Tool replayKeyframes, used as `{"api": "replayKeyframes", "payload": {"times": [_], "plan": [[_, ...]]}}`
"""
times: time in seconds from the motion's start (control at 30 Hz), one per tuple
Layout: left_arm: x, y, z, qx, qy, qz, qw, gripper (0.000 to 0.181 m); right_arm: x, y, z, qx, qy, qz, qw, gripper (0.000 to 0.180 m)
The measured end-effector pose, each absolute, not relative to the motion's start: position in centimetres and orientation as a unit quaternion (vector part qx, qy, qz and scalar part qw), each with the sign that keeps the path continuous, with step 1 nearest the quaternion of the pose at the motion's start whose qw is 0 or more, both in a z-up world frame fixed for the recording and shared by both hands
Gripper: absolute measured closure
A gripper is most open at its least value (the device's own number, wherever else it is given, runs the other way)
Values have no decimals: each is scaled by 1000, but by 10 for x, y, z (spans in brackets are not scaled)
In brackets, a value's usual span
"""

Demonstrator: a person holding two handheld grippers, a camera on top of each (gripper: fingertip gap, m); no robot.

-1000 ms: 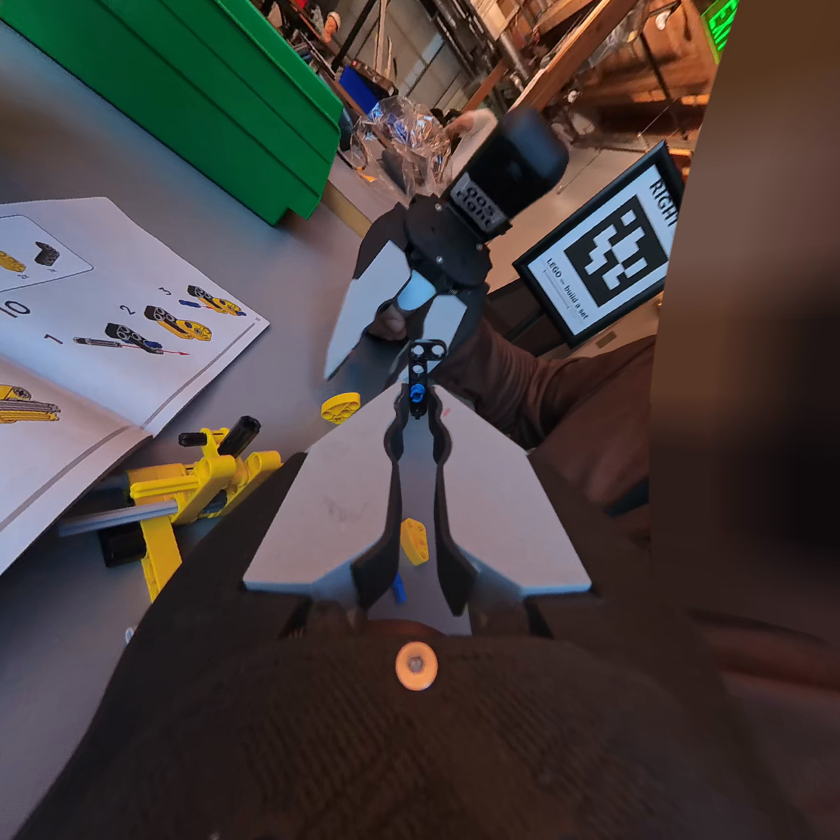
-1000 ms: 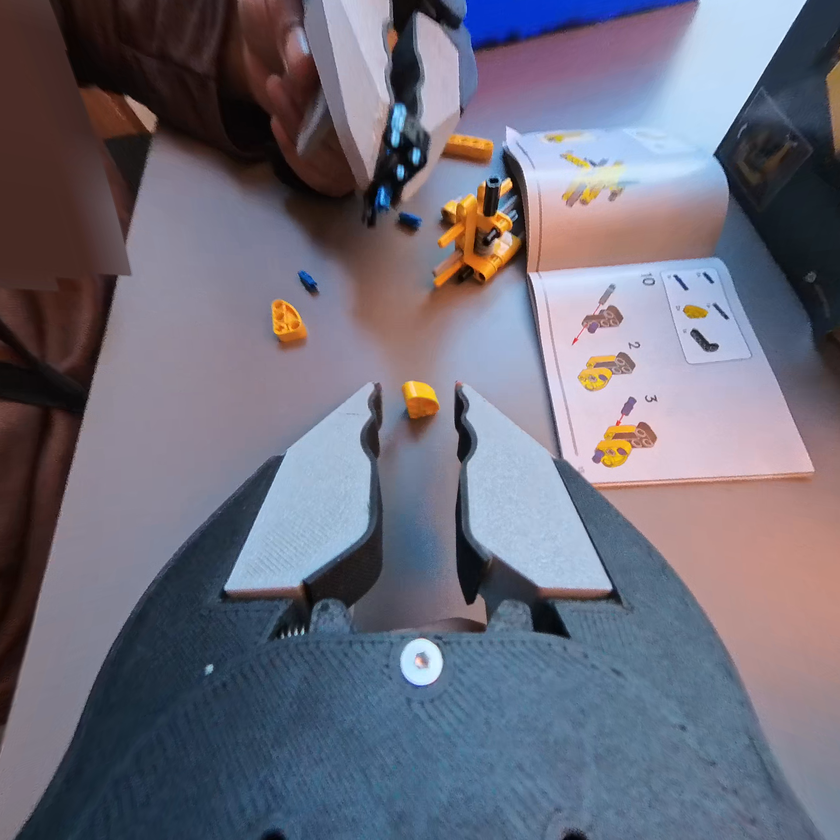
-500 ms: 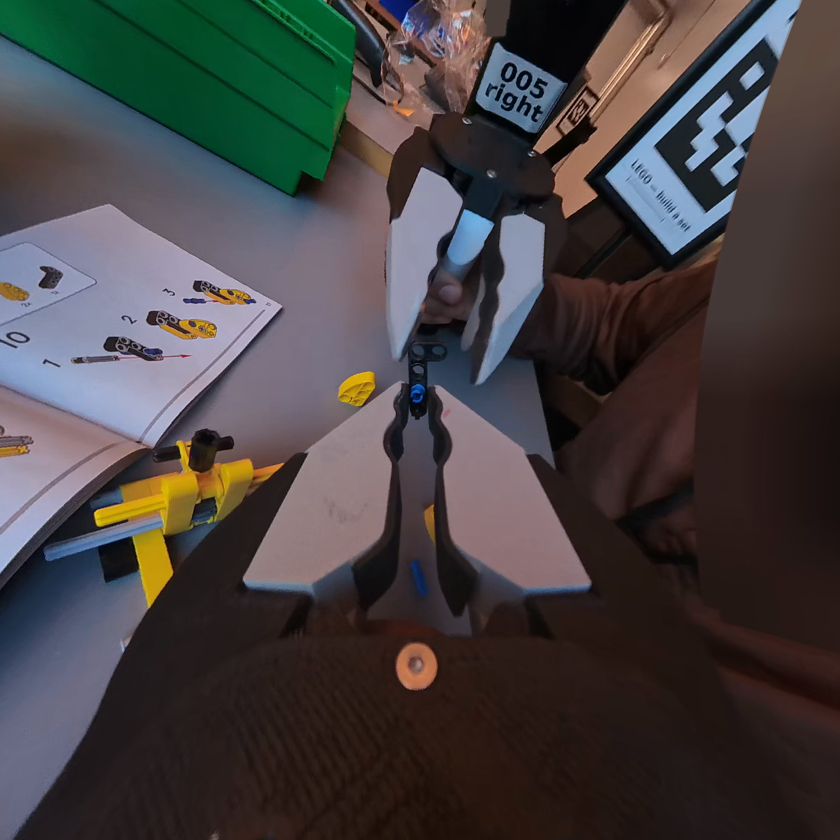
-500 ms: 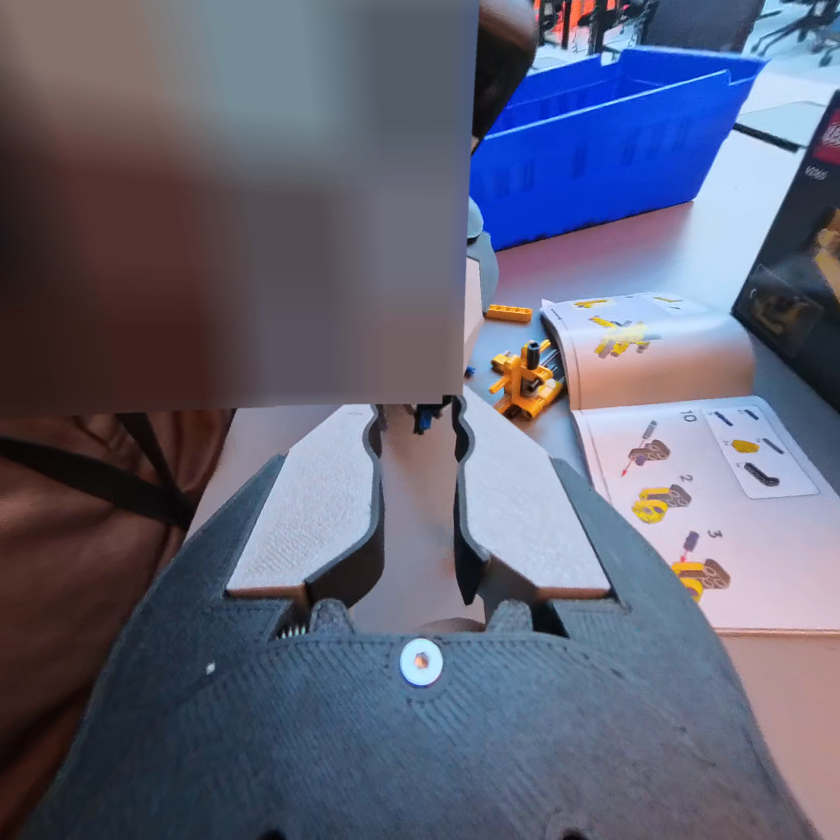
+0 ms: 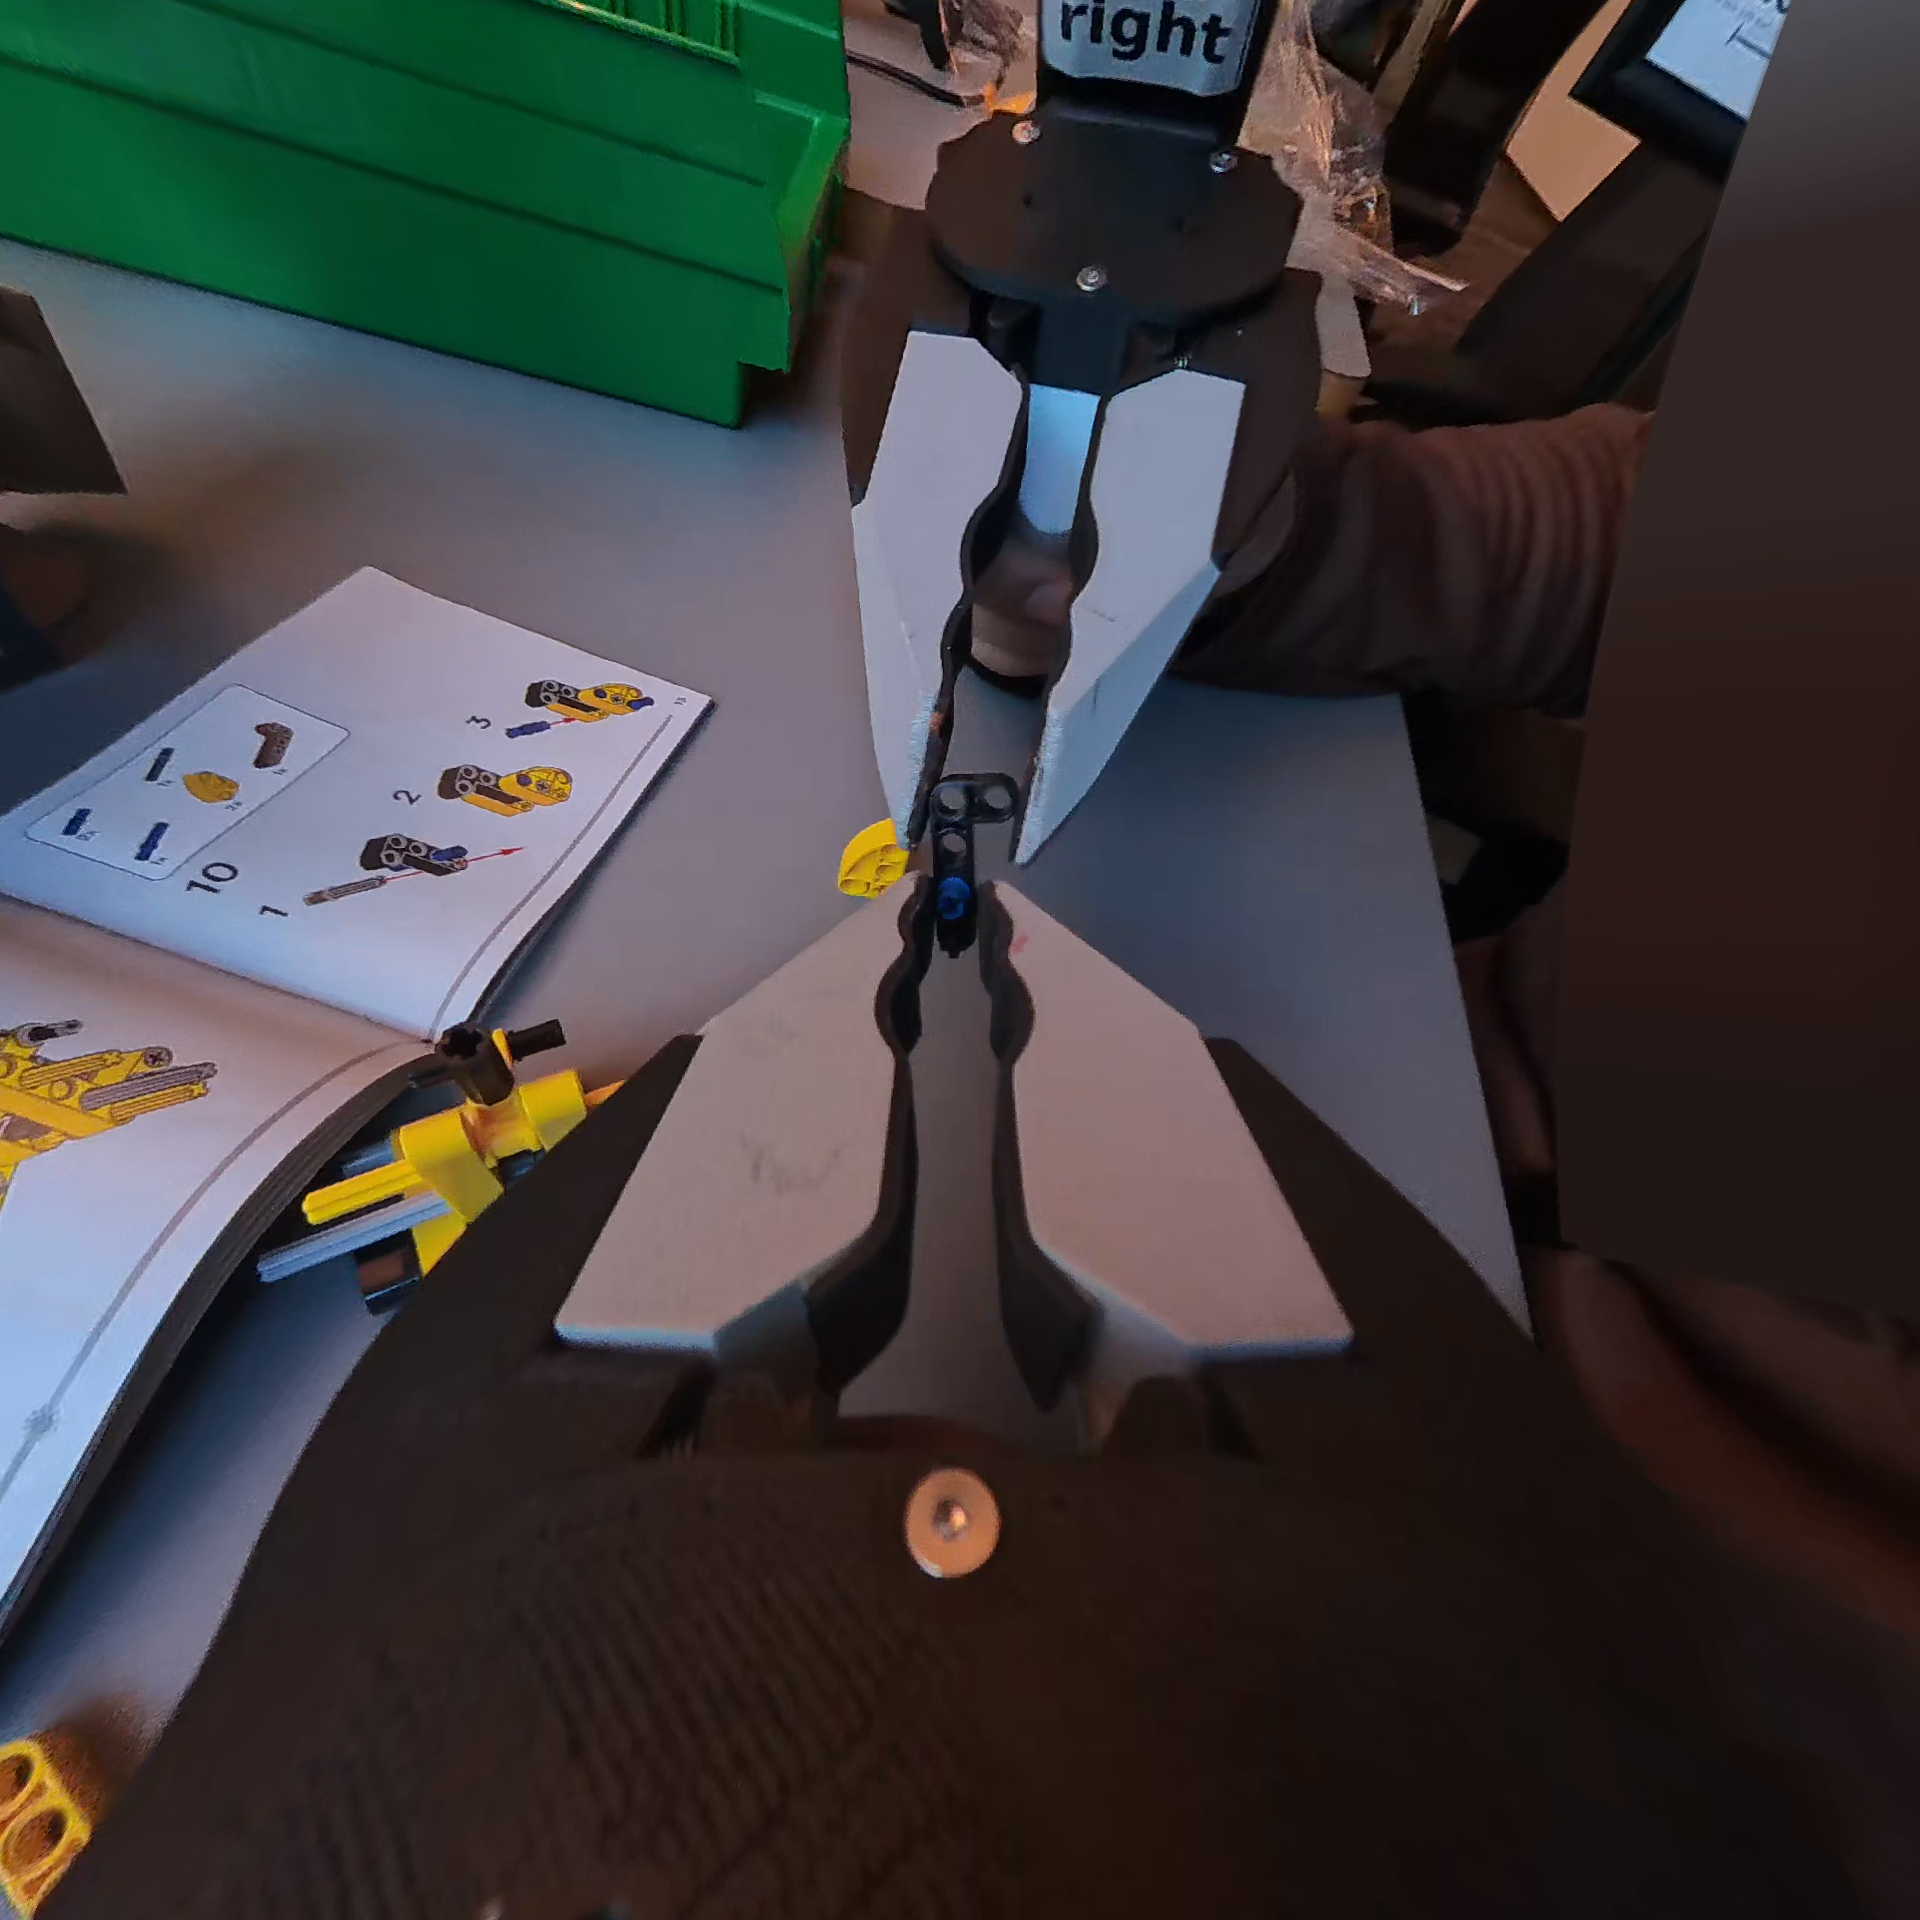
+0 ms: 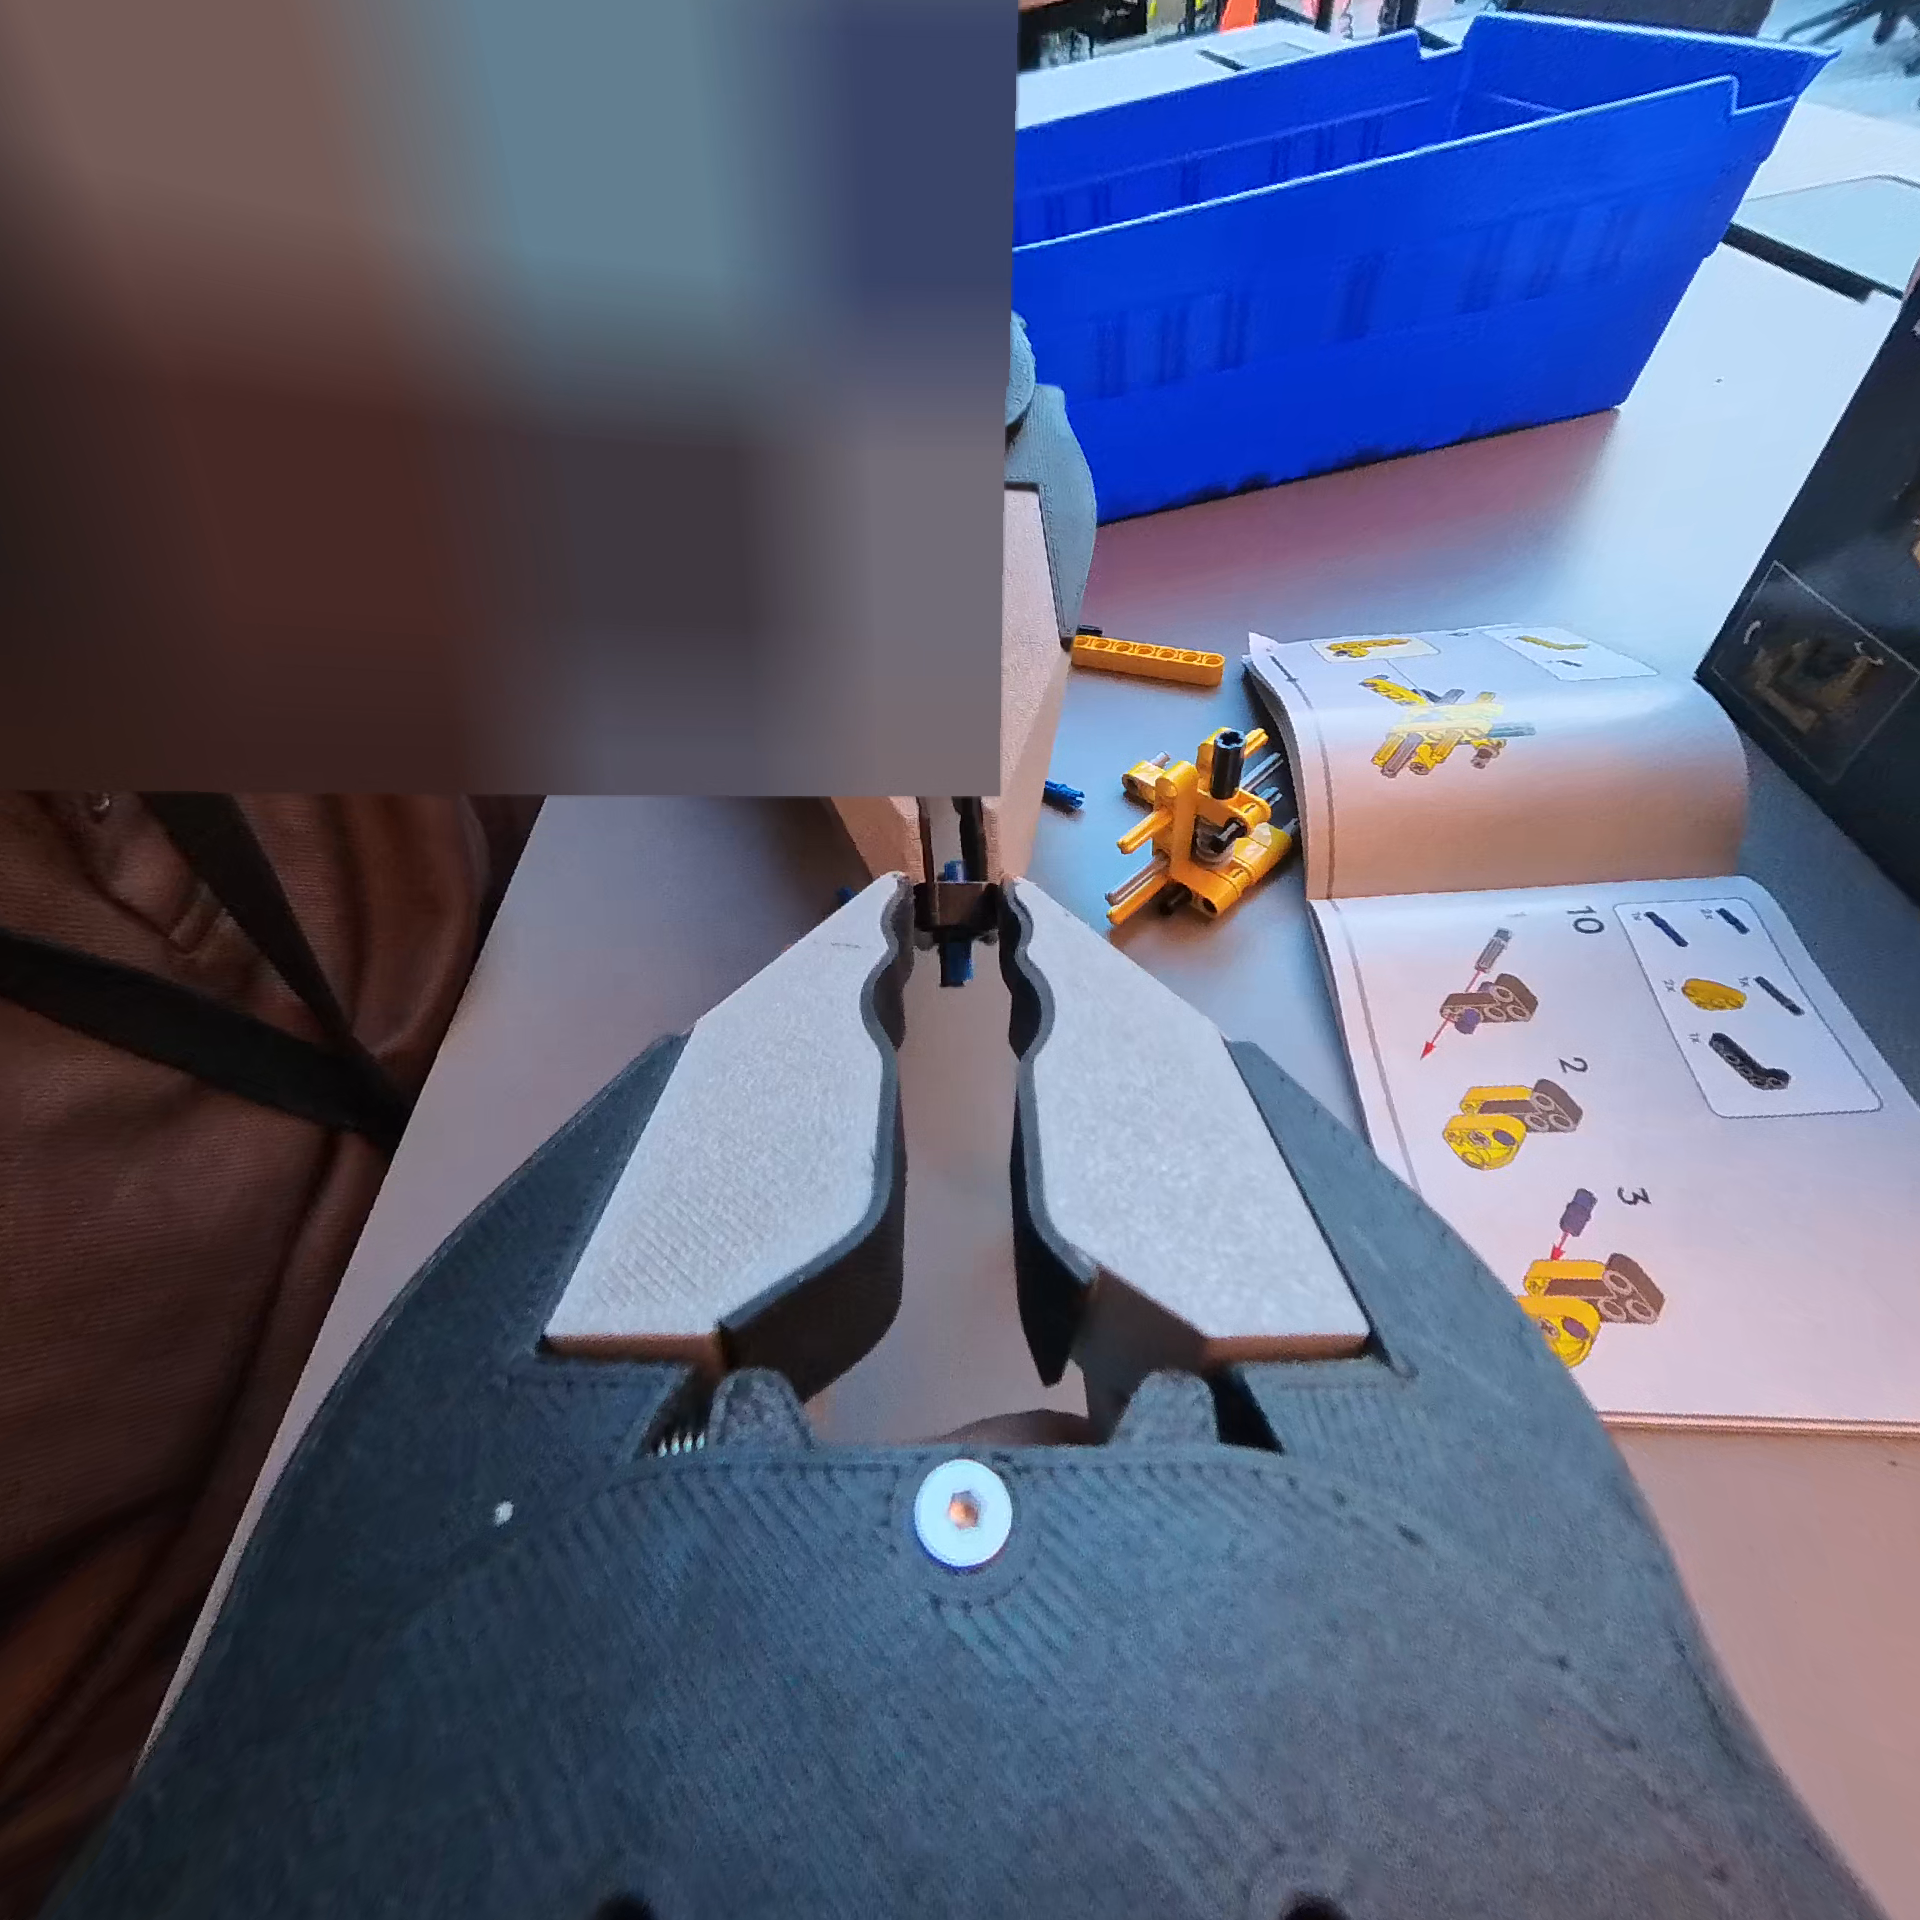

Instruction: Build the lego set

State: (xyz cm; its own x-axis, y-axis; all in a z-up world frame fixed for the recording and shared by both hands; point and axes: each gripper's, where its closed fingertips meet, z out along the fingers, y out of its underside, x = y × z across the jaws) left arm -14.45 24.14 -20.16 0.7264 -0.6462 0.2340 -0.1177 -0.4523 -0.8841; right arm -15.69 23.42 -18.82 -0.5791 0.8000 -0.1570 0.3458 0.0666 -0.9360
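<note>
Right tool [image 5: 966, 831] nearer black piece [image 5: 961, 831]

bin [image 5: 416, 208]: your glossy green plastic, upper left
booklet [image 5: 343, 821]: matt paper
table [image 5: 582, 520]: smooth grey
left gripper [image 5: 951, 914]: ridged black plastic body

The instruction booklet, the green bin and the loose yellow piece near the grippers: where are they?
instruction booklet [image 5: 343, 821], left wrist view, open right page.
green bin [image 5: 416, 197], left wrist view, front wall.
loose yellow piece [image 5: 871, 860], left wrist view, rounded face.
</note>
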Motion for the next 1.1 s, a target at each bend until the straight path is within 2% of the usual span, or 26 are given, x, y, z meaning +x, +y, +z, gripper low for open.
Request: {"api": "replayKeyframes", "payload": {"times": [0.27,0.67,0.87,1.1], "plan": [[-150,242,-201,-804,238,-274,471,166,-155,248,-177,-414,-670,575,220,167],[-148,242,-196,-796,220,-308,472,169,-154,246,-171,-410,-656,599,206,167],[-146,241,-192,-787,221,-319,480,181,-154,243,-171,-403,-660,600,205,167],[-146,239,-192,-785,228,-316,481,181,-152,241,-170,-393,-666,596,214,167]]}}
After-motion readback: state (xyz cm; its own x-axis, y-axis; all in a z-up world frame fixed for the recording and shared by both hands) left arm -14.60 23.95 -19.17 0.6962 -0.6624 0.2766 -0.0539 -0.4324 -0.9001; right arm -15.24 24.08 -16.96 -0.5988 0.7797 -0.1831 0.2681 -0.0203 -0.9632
